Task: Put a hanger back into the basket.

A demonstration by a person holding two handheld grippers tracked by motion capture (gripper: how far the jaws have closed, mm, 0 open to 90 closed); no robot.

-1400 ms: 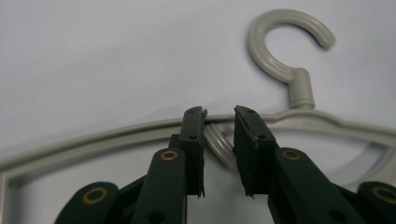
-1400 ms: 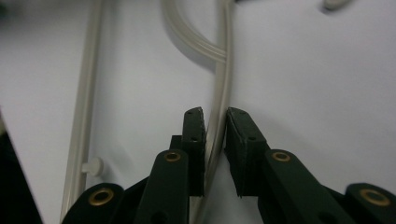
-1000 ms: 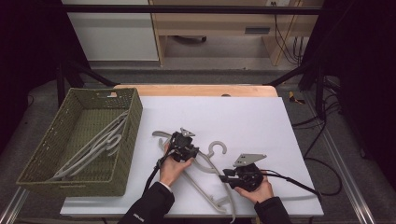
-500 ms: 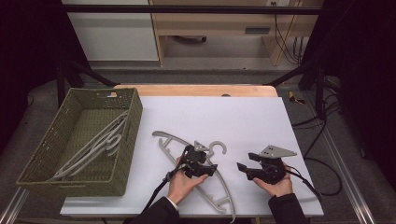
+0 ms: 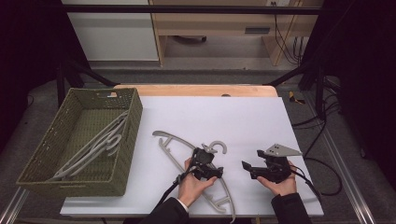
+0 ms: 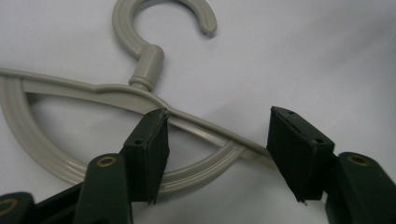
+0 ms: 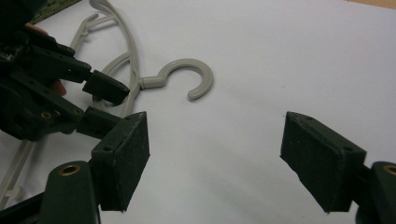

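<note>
A grey plastic hanger (image 5: 170, 140) lies flat on the white table, its hook (image 5: 218, 147) pointing away from me. My left gripper (image 5: 209, 163) hovers over its middle, just below the hook's neck. In the left gripper view the jaws (image 6: 217, 149) have just been opening and stand apart, with the hanger's bar (image 6: 93, 91) running between them and no pad pressing on it. My right gripper (image 5: 251, 159) is held to the right of the hanger. Its jaws (image 7: 215, 158) have also just been opening, with bare table between them. The right gripper view shows the hook (image 7: 187, 70) and the left gripper (image 7: 112, 105) beyond.
A green woven basket (image 5: 126, 144) stands at the table's left with several grey hangers (image 5: 93, 147) inside. The table's front edge runs just below both hands. Cables trail from both grippers toward me and off the right side.
Both grippers were shut on the hanger and have opened. The left hand slid right along it toward the hook's neck. The right hand drew off to the right, clear of the hanger.
</note>
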